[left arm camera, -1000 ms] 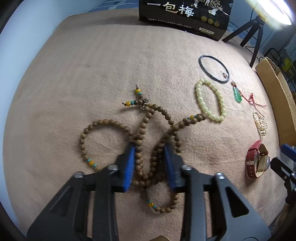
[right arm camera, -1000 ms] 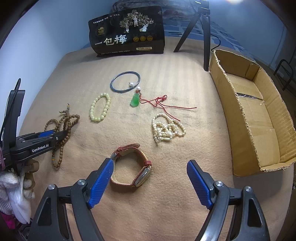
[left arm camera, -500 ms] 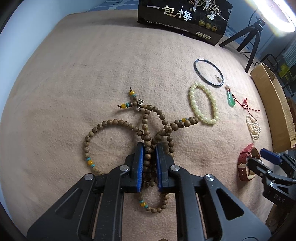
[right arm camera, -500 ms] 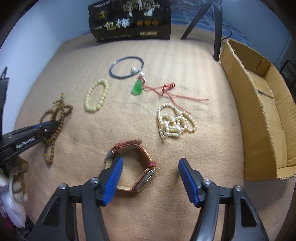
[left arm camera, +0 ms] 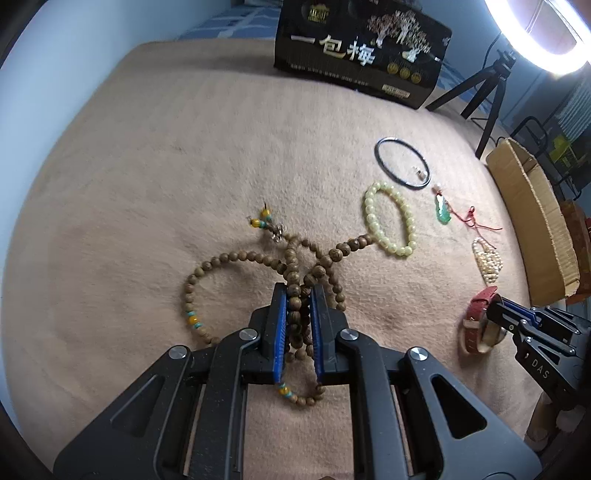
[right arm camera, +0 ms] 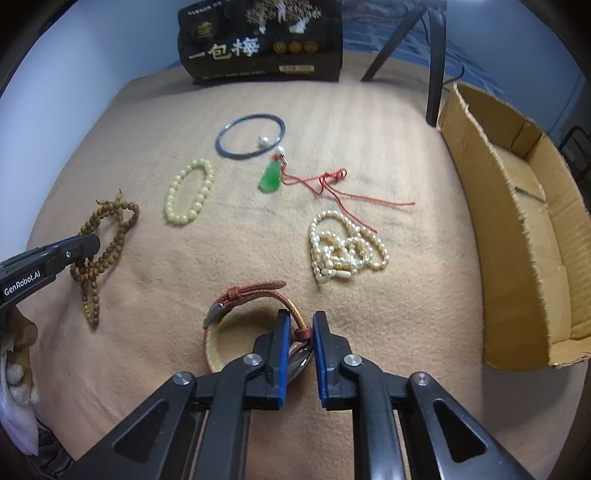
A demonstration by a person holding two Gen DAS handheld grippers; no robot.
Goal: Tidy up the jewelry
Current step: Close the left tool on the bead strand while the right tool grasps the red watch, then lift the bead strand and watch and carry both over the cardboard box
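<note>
My left gripper point(left arm camera: 299, 295) is shut on a long brown wooden bead necklace point(left arm camera: 236, 258) whose loops spread on the tan blanket; it also shows in the right wrist view point(right arm camera: 110, 236). My right gripper point(right arm camera: 300, 321) is shut on a red-strap watch point(right arm camera: 243, 295) at its case side; the watch also shows in the left wrist view point(left arm camera: 476, 317). Further back lie a pale yellow bead bracelet point(right arm camera: 190, 192), a dark bangle point(right arm camera: 251, 134), a green pendant point(right arm camera: 271, 177) on red cord and a pearl strand point(right arm camera: 343, 247).
An open cardboard box point(right arm camera: 517, 221) stands at the right edge of the blanket. A black printed package point(right arm camera: 258, 40) stands at the back. Tripod legs point(right arm camera: 432, 55) and a ring light point(left arm camera: 535, 33) are behind the blanket.
My left gripper closed on the wooden bead necklace and drew its loops together. My right gripper moved down over the watch and closed on it.
</note>
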